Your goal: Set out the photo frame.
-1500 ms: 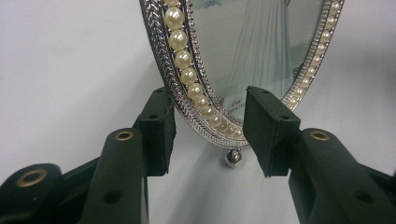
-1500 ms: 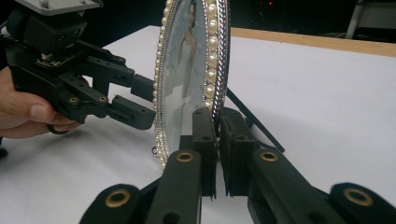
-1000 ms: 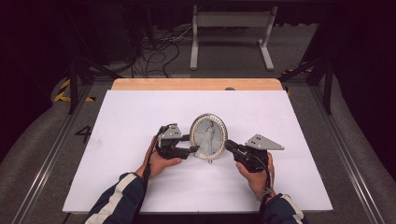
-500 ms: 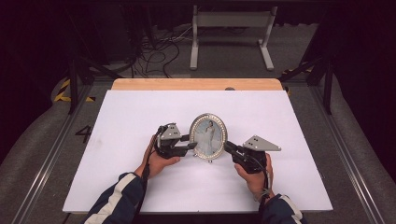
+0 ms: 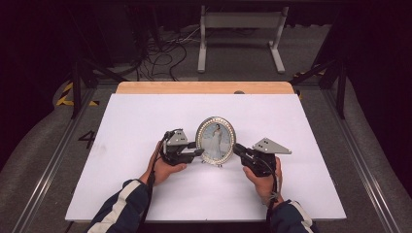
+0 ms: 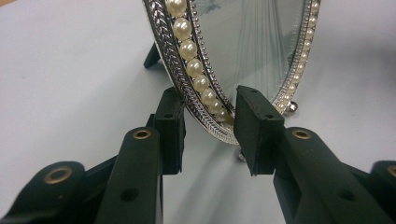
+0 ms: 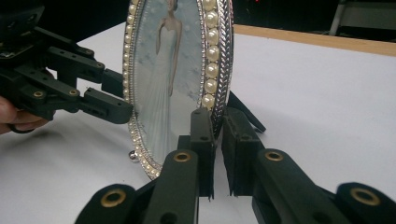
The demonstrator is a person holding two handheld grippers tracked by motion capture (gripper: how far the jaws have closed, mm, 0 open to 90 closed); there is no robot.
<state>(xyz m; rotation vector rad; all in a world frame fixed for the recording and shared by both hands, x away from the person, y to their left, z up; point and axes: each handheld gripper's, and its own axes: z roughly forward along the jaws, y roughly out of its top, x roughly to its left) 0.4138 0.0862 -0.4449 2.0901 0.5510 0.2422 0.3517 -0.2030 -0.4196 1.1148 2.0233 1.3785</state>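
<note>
An oval silver picture frame (image 5: 215, 140) edged with pearls stands upright on the white table (image 5: 145, 116), showing a figure in a white gown. My left gripper (image 5: 200, 152) is open, one jaw on each side of the frame's left rim (image 6: 196, 74), with a gap between the pads (image 6: 254, 126) and the rim. My right gripper (image 5: 236, 148) is shut on the frame's right rim (image 7: 212, 60), its jaws pressed close front and back. The right gripper view also shows the left gripper (image 7: 119, 95) at the far edge of the frame.
A wooden strip (image 5: 204, 87) runs along the table's far edge. Beyond it are floor cables (image 5: 160, 53) and a white metal stand (image 5: 240, 29). The frame's back prop (image 6: 152, 56) and small ball feet (image 7: 134, 156) rest on the table.
The right gripper has edged slightly left at the frame's rim. The frame and the left gripper have hardly moved.
</note>
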